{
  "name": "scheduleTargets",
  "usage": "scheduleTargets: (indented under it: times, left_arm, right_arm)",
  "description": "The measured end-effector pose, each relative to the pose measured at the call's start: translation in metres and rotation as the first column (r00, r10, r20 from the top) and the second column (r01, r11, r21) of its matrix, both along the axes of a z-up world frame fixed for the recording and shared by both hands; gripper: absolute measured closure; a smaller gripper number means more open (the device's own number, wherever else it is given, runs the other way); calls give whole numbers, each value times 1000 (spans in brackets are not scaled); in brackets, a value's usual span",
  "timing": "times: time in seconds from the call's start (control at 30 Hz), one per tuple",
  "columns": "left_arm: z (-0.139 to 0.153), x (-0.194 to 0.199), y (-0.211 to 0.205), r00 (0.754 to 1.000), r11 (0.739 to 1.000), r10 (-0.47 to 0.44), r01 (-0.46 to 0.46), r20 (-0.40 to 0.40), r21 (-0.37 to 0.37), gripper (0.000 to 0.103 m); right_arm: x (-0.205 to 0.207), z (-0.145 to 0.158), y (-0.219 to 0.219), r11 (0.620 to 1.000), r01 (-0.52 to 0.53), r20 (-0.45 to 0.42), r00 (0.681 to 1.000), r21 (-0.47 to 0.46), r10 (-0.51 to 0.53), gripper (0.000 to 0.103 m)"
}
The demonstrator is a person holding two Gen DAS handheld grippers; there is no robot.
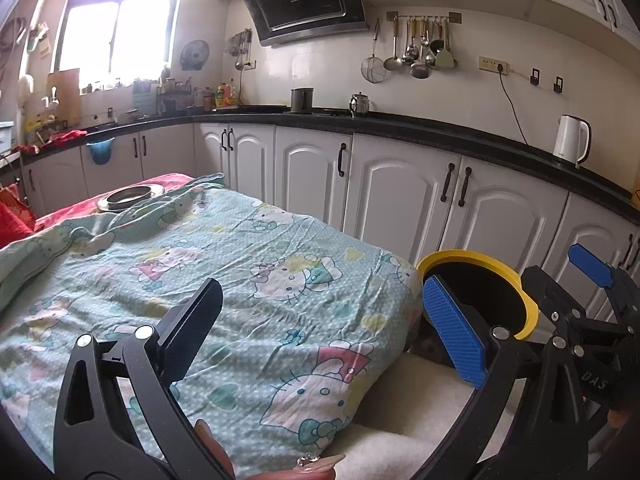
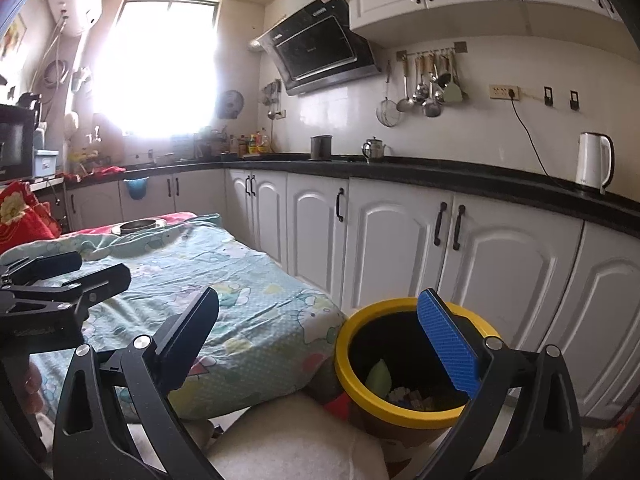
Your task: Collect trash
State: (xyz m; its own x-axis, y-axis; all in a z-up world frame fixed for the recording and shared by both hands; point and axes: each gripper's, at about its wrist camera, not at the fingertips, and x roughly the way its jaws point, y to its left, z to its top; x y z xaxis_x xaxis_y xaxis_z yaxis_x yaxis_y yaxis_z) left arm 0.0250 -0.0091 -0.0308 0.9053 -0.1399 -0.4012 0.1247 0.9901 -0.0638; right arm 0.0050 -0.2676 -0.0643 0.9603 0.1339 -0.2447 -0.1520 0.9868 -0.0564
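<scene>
L gripper (image 1: 320, 332) & R gripper (image 2: 324, 336) wide, holding nothing. Yellow bin (image 2: 404, 410) w/ trash by blanket (image 1: 224, 280) corner.

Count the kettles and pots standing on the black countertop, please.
3: a white electric kettle at the far right, a small steel teapot mid-counter, and a dark cylindrical pot just left of it. More may hide in the clutter by the window.

bedsheet (image 1: 240, 280) lying rumpled over table | metal bowl (image 1: 130, 197) sitting at far end | kettle (image 1: 572, 140) standing on counter (image 1: 440, 128) | utensils (image 1: 420, 50) hanging on wall | range hood (image 1: 304, 4) hanging above
</scene>
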Motion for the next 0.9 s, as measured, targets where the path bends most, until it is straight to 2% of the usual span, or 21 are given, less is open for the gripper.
scheduleTargets:
  times: [0.9]
  left_arm:
    - [3, -1, 2, 1000, 1000, 14, -14, 7, -7, 11]
  right_arm:
    - [-1, 1, 2, 1000, -8, -1, 1000, 1, 8, 6]
